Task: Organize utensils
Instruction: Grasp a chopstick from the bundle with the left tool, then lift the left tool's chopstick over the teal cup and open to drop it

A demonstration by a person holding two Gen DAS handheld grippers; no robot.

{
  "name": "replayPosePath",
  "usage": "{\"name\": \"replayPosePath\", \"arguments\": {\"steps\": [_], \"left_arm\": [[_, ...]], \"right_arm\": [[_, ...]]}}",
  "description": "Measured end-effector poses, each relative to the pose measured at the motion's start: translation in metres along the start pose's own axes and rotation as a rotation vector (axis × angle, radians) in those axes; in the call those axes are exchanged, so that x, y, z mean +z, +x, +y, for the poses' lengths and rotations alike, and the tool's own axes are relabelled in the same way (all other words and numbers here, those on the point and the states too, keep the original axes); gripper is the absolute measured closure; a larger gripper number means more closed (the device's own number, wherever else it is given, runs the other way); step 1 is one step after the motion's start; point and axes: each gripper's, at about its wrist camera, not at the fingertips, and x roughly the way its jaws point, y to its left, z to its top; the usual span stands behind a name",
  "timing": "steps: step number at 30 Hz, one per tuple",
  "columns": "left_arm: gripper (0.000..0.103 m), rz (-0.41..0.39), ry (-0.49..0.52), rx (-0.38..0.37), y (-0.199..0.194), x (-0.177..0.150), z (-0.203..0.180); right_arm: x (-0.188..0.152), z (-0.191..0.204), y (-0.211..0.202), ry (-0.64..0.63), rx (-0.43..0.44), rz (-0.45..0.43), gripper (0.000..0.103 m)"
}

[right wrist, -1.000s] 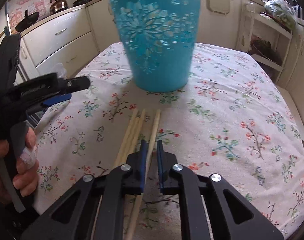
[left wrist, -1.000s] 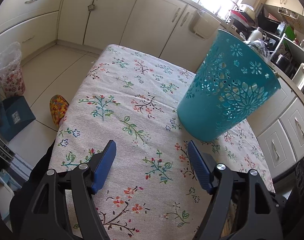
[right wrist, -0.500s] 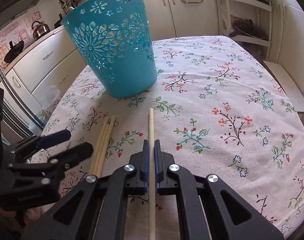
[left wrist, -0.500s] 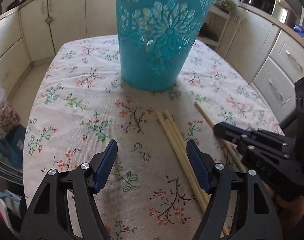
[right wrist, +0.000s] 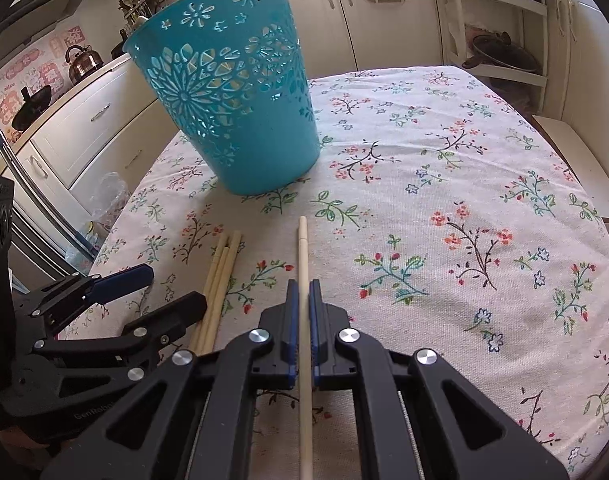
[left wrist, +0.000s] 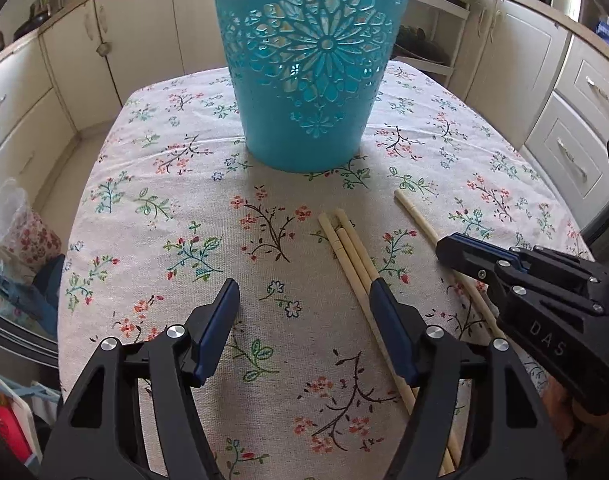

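A teal cut-out plastic basket (left wrist: 308, 64) stands upright on the floral tablecloth (left wrist: 192, 216); it also shows in the right wrist view (right wrist: 232, 96). Three pale wooden chopsticks (left wrist: 350, 256) lie side by side in front of it, also visible in the right wrist view (right wrist: 220, 276). My left gripper (left wrist: 304, 292) is open and empty, just left of them, its right finger over them. My right gripper (right wrist: 303, 286) is shut on a single chopstick (right wrist: 303, 248), held low over the cloth and pointing toward the basket. This gripper also shows in the left wrist view (left wrist: 456, 246).
Cream kitchen cabinets (left wrist: 116, 40) surround the table. A shelf rack with pans (right wrist: 500, 52) stands behind on the right. A kettle (right wrist: 82, 66) sits on the counter at left. A plastic bag (left wrist: 20, 232) lies on the floor beside the table.
My left gripper swung from the table's far side to face the basket and the three chopsticks. My right gripper closed on one chopstick and drew it rightward, apart from the other three.
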Motion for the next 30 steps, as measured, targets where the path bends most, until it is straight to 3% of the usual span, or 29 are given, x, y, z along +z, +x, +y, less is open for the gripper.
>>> {"name": "replayPosePath", "arguments": {"steps": [1,7,10,13,16,19,26,30], "left_arm": [[0.051,0.01,0.009,0.017,0.001,0.001,-0.002],[0.064,0.019,0.014,0.017,0.006,0.006,0.002],[0.081,0.006,0.043,-0.059,0.009,0.01,0.004],[0.091,0.031,0.085,-0.159,0.012,0.015,0.009],[0.093,0.059,0.138,-0.191,0.012,0.02,0.011],[0.093,0.078,0.16,-0.175,0.014,0.024,0.012],[0.093,0.096,0.125,-0.092,0.018,0.029,0.008],[0.096,0.085,0.097,-0.113,0.017,0.027,0.005]], "right_arm": [[0.0,0.0,0.0,0.001,0.0,0.0,0.097],[0.0,0.001,0.001,-0.009,-0.008,-0.003,0.097],[0.0,0.003,0.002,-0.019,-0.015,-0.005,0.097],[0.003,0.005,0.005,-0.02,-0.012,-0.007,0.097],[0.004,0.006,0.007,-0.025,-0.008,-0.005,0.097],[0.006,0.006,0.007,-0.019,0.007,0.01,0.097],[0.013,0.011,0.012,-0.067,-0.001,0.043,0.097],[0.015,0.015,0.014,-0.116,-0.017,0.06,0.097]]}}
